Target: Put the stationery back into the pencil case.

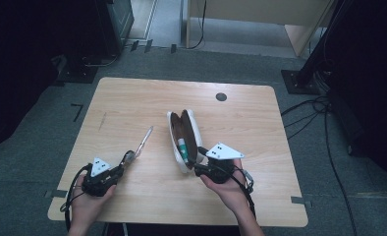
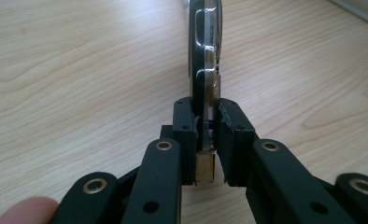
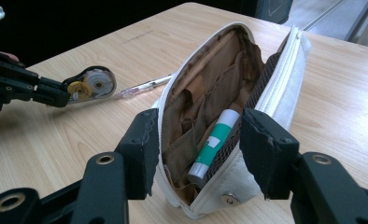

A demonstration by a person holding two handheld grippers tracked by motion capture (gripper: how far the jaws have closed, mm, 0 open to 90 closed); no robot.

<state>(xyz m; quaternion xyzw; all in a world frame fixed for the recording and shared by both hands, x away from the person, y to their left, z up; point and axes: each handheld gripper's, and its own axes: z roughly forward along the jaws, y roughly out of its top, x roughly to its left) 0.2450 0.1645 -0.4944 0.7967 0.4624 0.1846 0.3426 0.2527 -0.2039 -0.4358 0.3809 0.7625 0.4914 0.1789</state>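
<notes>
Grey carpet surrounds my work surface, a light wooden table with rounded corners and a dark round cable port near its far edge; black stands and loose cables sit off to the right on the floor.

Near the table's middle lies a white zippered pencil case, unzipped and gaping, its brown fabric lining crumpled inside. In it I see a white-and-green glue stick lying lengthwise (cap end toward my right gripper).

My right gripper has its jaws spread wide around the near end of the case, one on each side, pressing or just beside the walls; I cannot tell which.

My left gripper is closed tight on a correction tape dispenser, pinching its thin edge, holding it over the table left of the case. A clear pen lies on the wood just beyond it, between dispenser and case.
</notes>
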